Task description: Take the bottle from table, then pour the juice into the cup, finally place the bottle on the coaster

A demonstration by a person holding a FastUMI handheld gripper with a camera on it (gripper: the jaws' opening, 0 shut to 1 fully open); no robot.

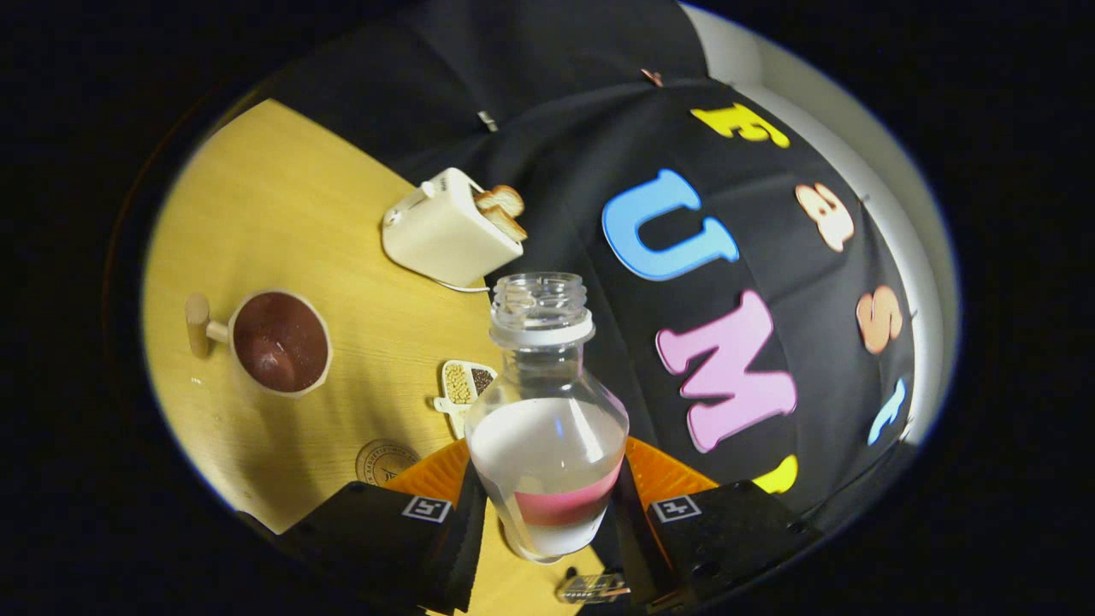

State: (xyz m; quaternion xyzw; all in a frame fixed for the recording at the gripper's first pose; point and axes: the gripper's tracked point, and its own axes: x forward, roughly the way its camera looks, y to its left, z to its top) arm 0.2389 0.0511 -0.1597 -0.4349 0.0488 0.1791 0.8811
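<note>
Gripper view: gripper [547, 505] has both fingers pressed against the lower body of the bottle [547, 445], one on each side, so it's clamped on it. The whole scene is tilted, which suggests the bottle is lifted and starting to lean, though I can't confirm it's clear of the table [282, 205].

Handling, my read: clear hard plastic, smooth and curved, so likely slippery under the pads. It's partly full of a whitish liquid, so moderate weight that will shift as it tips. The walls may flex if squeezed hard. The grip at the wide lower body, over the pink label band, looks sensible; the neck would be too narrow and top-heavy to hold.

Look: rounded shoulders, short threaded neck with a white ring, no cap on, mouth open. Spills are possible from any quick tilt.

Just beyond the fingers lies a round coaster [387, 462], and beside the bottle a small dish of beans [466, 385]. Further off stands the cup [281, 342], brown inside, with a wooden handle, well apart from the bottle. Farthest away is a toaster [449, 231] with bread in it.
</note>
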